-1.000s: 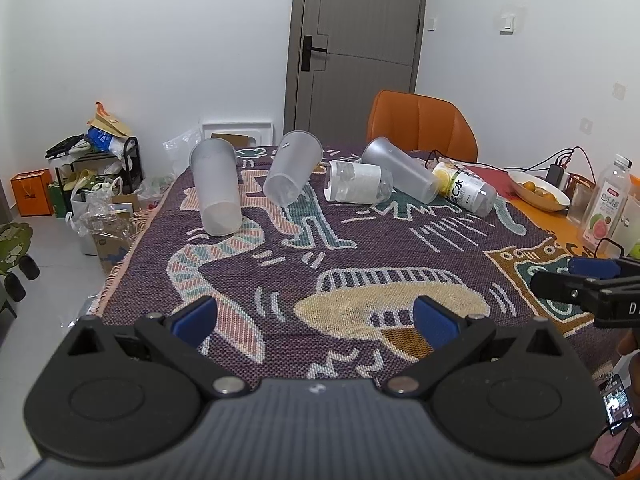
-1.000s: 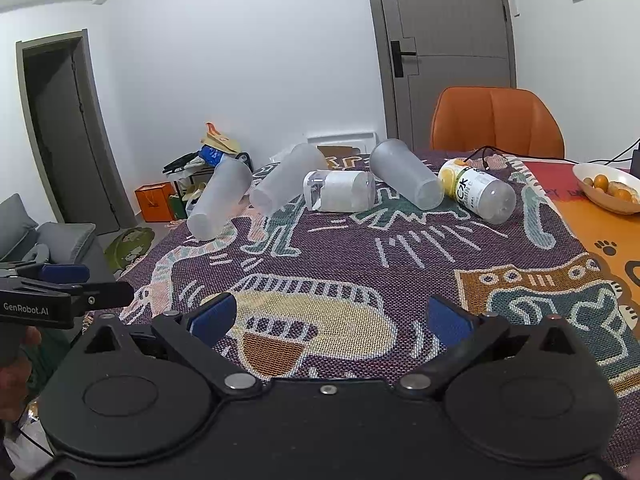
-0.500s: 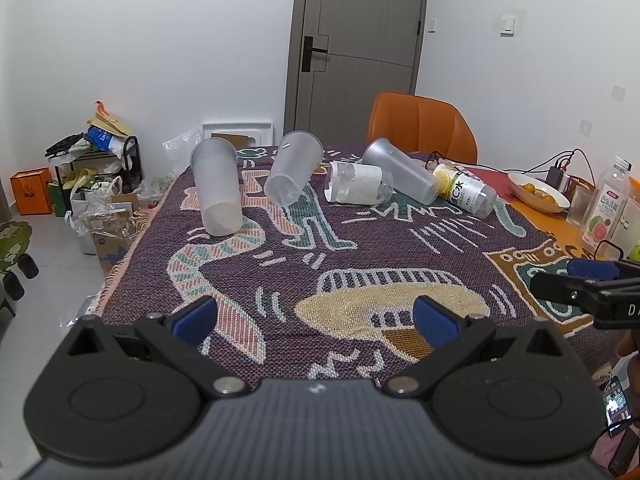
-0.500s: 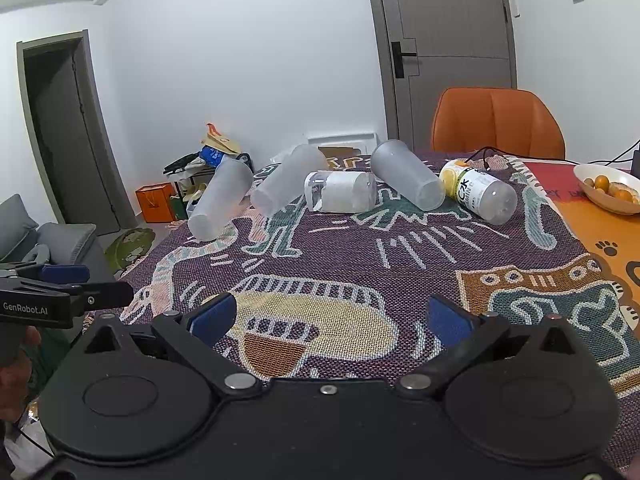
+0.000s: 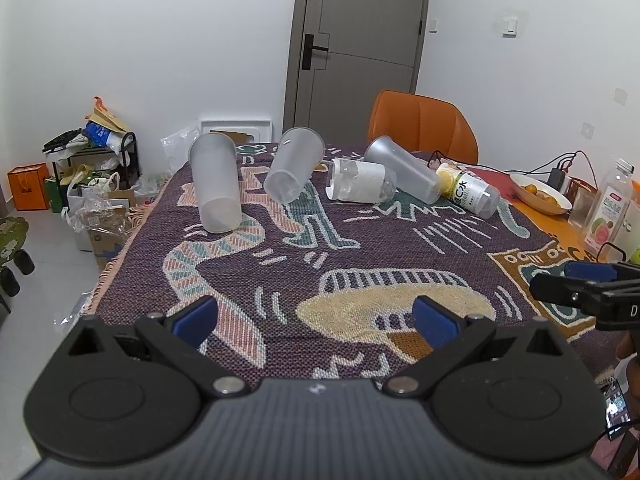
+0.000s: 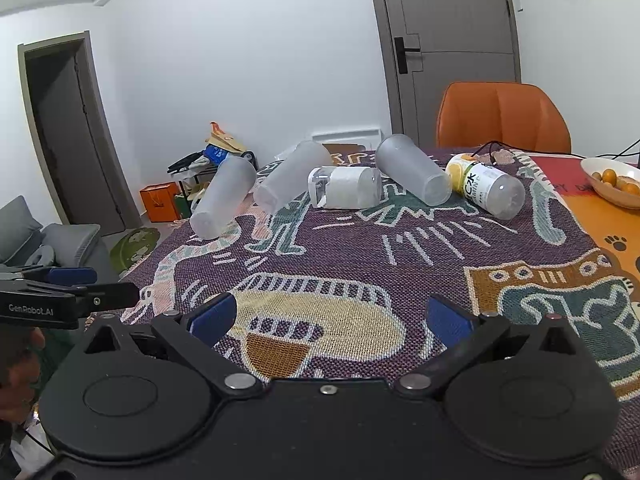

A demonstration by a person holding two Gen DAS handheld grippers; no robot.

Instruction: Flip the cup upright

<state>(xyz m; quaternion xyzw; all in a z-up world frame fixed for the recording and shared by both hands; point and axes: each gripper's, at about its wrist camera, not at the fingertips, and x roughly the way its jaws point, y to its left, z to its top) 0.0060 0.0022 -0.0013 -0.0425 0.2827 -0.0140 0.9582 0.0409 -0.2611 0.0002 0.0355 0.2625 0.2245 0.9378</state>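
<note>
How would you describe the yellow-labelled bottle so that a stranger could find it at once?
Start from the orange chair behind the table's patterned cloth. In front of it, five containers lie on their sides in a row across the far part of the cloth. The bottle is the last one at the right end, nearest the fruit bowl; it alone has a yellow and white printed label, while its neighbours are plain frosted cups.

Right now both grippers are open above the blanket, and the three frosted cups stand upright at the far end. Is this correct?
Not quite: the three frosted cups lie on their sides, as the left wrist view shows. Both the left gripper and right gripper are open above the blanket.
</note>
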